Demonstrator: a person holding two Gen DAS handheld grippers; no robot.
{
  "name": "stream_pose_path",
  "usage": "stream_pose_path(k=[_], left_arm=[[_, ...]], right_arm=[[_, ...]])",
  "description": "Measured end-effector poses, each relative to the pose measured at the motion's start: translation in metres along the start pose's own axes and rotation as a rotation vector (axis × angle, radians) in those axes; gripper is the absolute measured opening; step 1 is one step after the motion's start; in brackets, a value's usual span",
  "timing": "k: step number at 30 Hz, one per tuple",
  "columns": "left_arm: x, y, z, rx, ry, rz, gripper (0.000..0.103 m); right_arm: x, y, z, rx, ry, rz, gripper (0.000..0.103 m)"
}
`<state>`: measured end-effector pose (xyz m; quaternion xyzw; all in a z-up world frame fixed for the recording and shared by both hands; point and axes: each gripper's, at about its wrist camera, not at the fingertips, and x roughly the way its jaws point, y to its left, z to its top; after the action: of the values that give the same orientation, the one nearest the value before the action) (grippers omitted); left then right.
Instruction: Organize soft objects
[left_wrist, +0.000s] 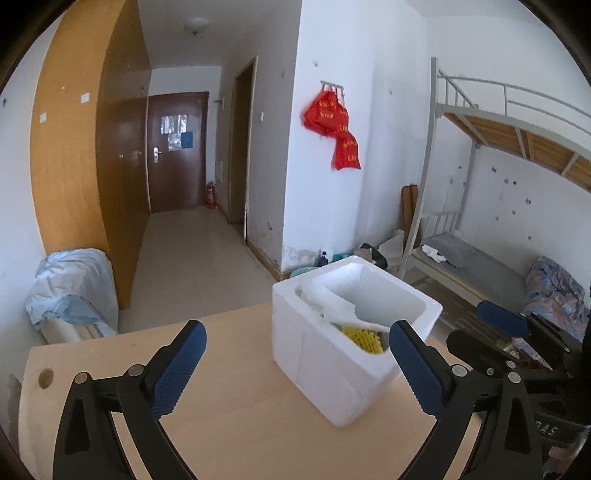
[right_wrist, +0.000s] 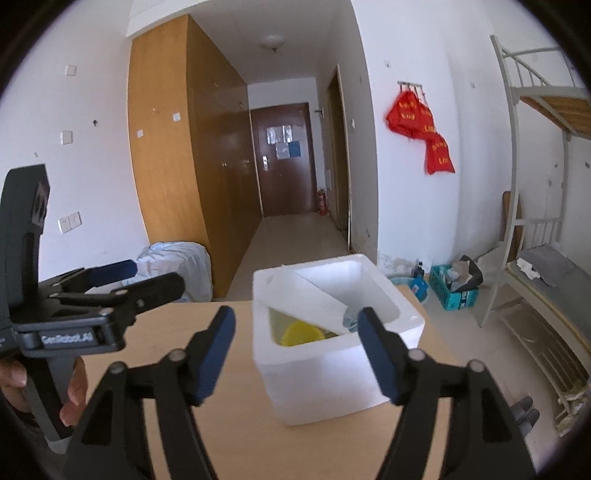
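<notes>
foam box (left_wrist: 343, 354): white, sits on the wooden desk (left_wrist: 229, 435), open top, my landmark here
inside the box: yellow soft thing (right_wrist: 301, 334) down in the bottom, with a white foam sheet (right_wrist: 314, 304) leaning across above it
left tongs (left_wrist: 297, 363): spread wide, nothing in them, just in front of the box
right tongs (right_wrist: 295, 347): also spread and empty, hovering in front of the box
beyond the box: red bags (left_wrist: 332, 125) hanging on the wall
</notes>
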<state>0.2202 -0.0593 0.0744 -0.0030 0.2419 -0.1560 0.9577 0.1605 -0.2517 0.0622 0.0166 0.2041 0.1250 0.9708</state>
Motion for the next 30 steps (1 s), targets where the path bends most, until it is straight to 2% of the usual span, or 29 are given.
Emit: stream_pose_path(k=[3, 9, 17, 23, 30], left_arm=[[-0.023, 0.005, -0.007, -0.019, -0.025, 0.021, 0.100], [-0.061, 0.014, -0.029, -0.040, -0.056, 0.057, 0.100], [-0.097, 0.029, -0.055, -0.060, -0.077, 0.111, 0.100], [-0.127, 0.048, -0.074, -0.116, -0.102, 0.163, 0.100], [-0.162, 0.058, -0.102, -0.156, -0.132, 0.288, 0.100]], right_arm=[[-0.008, 0.008, -0.003, 0.001, -0.007, 0.012, 0.088], [-0.018, 0.030, -0.012, -0.024, -0.005, 0.035, 0.095], [-0.025, 0.056, -0.019, -0.053, 0.001, 0.090, 0.095], [-0.031, 0.075, -0.027, -0.081, 0.015, 0.144, 0.095], [-0.037, 0.099, -0.040, -0.103, 0.025, 0.196, 0.095]])
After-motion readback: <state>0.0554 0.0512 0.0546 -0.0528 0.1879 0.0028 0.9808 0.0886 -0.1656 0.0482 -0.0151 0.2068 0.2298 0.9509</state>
